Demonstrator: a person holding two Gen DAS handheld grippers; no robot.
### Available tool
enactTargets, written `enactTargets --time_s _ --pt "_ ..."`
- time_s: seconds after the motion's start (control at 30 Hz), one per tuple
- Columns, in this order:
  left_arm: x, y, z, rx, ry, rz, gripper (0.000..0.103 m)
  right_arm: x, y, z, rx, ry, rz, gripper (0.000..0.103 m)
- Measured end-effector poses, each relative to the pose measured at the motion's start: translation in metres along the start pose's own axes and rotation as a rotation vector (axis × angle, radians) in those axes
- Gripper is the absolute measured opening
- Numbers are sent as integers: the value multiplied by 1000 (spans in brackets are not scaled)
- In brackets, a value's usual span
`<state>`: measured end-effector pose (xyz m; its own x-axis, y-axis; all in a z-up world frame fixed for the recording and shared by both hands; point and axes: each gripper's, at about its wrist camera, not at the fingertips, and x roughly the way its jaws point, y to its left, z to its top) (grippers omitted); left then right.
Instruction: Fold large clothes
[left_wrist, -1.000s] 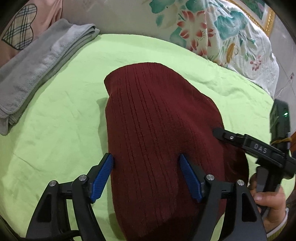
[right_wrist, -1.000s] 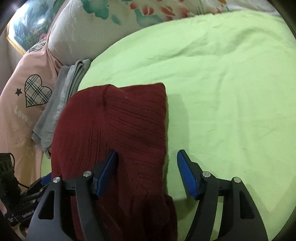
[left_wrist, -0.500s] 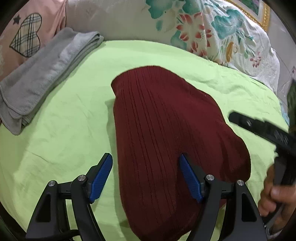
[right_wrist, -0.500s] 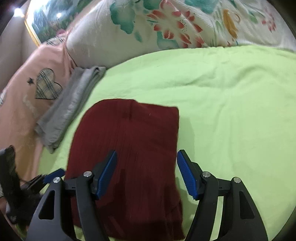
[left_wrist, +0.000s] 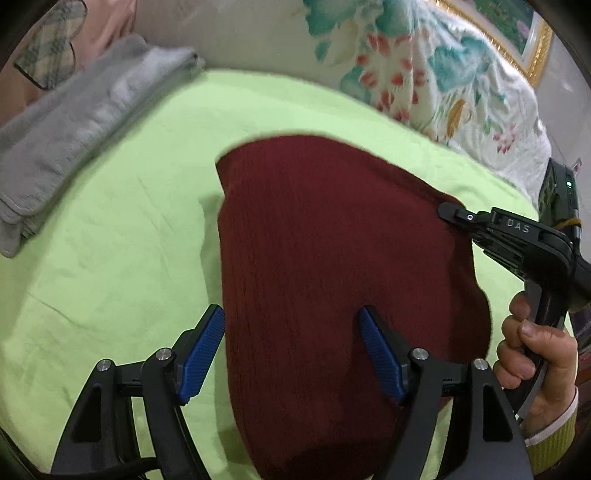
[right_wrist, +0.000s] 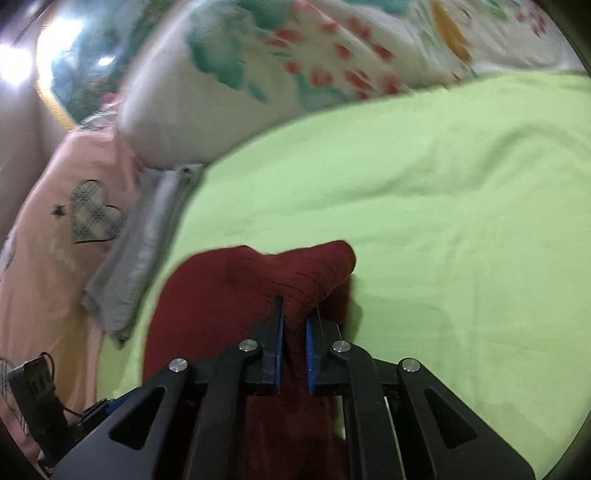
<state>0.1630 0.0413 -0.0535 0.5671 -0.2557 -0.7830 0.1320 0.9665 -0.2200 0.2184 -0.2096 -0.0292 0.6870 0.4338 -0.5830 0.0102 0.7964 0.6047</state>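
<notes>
A green bedsheet (left_wrist: 110, 229) is covering the bed. The right gripper (right_wrist: 294, 328) is pinching the dark red sweater (left_wrist: 332, 266); the left gripper (left_wrist: 291, 350) is staying spread over it.

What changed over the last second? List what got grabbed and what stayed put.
The right gripper went from wide open to shut on the far right edge of the folded maroon ribbed knit sweater, bunching that edge up. The left gripper stays open over the sweater's near end. The folded grey towel and the lime green bedsheet lie as before.
</notes>
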Motion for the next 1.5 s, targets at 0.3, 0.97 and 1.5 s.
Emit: enactTargets --time_s 0.3,0.97,1.5 --pt "-11 22 11 -62 -29 -39 76 -4 -2 -19 22 5 -76 31" --pt "-19 -18 -1 67 -49 -10 50 -25 24 -56 -50 58 3 22" --pt "-78 11 -87 16 -66 48 82 -99 43 -134 -156 47 -16 47"
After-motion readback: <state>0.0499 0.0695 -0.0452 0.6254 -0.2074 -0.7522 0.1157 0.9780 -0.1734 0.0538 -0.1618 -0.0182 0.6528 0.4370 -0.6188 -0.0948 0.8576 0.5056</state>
